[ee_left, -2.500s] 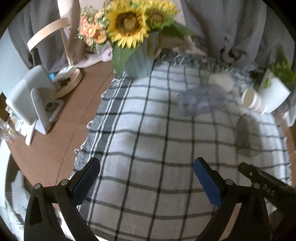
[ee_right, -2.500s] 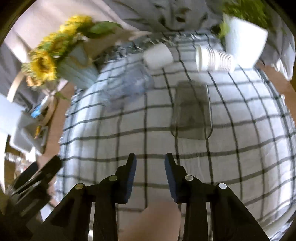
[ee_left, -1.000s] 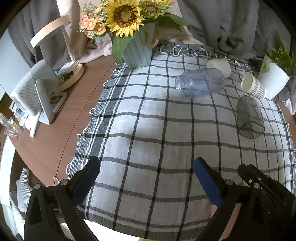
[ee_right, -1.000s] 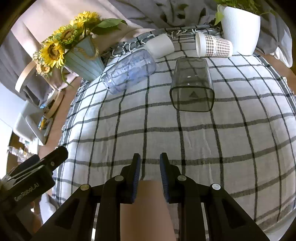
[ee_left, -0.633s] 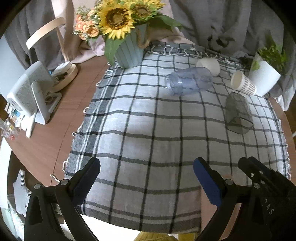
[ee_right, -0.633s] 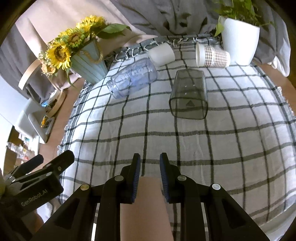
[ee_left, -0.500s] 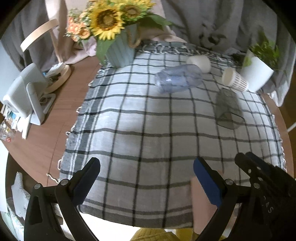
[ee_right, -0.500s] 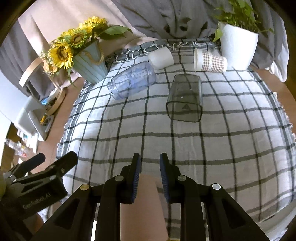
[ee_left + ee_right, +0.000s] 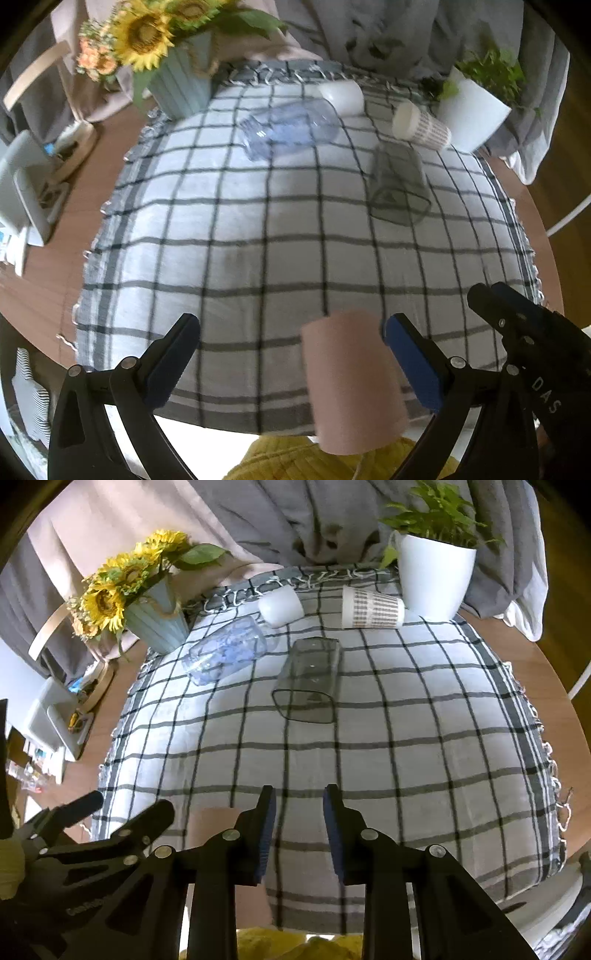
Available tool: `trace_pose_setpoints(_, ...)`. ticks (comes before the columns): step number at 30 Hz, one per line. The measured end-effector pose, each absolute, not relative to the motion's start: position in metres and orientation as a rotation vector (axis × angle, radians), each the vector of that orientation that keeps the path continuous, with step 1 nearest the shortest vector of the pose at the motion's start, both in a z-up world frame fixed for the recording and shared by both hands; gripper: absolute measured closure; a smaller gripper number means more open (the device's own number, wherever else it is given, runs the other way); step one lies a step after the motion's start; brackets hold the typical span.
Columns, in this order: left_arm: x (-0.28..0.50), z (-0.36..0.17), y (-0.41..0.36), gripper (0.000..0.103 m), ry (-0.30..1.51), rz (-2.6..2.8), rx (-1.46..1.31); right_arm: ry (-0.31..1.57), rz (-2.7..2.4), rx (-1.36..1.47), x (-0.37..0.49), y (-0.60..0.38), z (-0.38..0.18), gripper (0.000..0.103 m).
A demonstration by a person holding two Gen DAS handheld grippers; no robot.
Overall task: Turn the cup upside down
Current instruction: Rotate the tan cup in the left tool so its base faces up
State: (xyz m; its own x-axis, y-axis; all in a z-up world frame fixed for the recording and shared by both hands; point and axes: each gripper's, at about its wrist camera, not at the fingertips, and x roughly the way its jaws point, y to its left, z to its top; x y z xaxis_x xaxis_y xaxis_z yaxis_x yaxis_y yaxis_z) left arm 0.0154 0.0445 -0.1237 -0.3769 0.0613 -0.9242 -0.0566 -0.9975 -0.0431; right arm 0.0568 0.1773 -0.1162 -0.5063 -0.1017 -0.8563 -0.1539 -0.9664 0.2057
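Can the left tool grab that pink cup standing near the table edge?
Probably yes. The left tool is open wide, and the pink cylindrical cup stands upright just inside its right finger, with only checked tablecloth around it.

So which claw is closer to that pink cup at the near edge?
Left. The pink cup stands between the left claw's open fingers, by the right-hand one; the right claw sits beside it, empty.

"DAS" on the right tongs [image 9: 532, 354].
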Motion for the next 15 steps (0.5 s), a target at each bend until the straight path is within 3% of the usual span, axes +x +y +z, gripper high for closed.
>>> trace_pose_setpoints(15, 0.008, -0.168, 0.068, 0.003, -0.128, 2.327, -1.928, 0.461, 2.600, -1.681, 0.061, 0.206, -0.138, 0.073)
